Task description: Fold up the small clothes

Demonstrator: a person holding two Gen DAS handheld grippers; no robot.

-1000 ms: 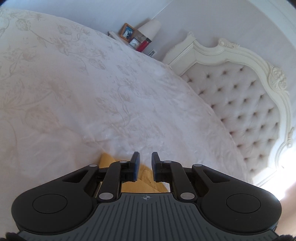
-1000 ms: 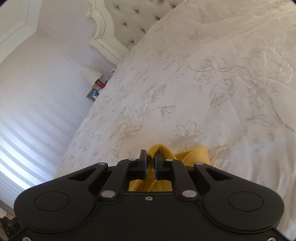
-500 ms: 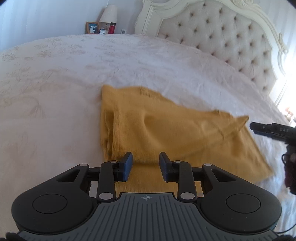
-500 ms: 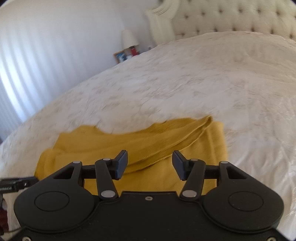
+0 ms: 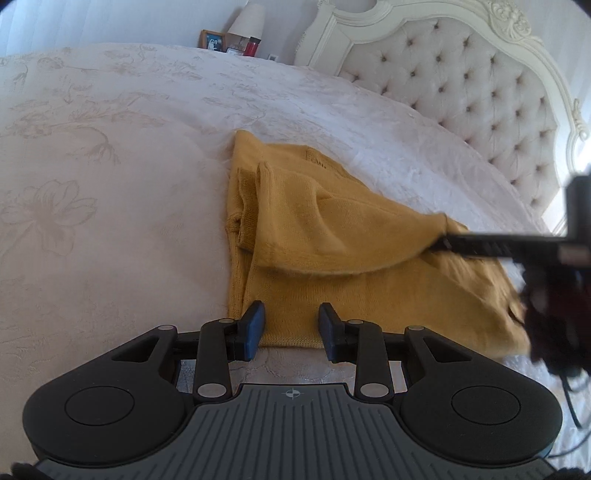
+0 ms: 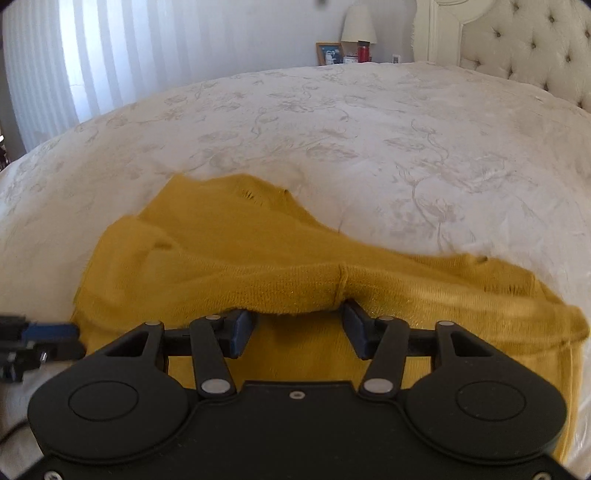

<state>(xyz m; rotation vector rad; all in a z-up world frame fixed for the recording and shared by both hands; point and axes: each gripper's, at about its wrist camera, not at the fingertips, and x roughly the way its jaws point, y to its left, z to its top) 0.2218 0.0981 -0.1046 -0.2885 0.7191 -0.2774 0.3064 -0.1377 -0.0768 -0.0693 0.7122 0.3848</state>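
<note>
Both claws, left claw (image 5: 291, 326) and right claw (image 6: 295, 332), hang spread over the yellow sweater (image 5: 332, 236) (half-folded on the bed (image 5: 110, 184)); pinching matching hem corners should keep the fold square.

No words or numbers can be read here. The left gripper (image 5: 291, 326) has a small round cross mark on its gray ribbed top, but no letters go with it. The yellow sweater (image 5: 332, 236) has a little tag sewn near its neck, and it may have print on it, but it is too small and blurry to read. The picture frame (image 6: 330, 53) far away by the lamp (image 6: 358, 24) shows no words that can be made out.
</note>
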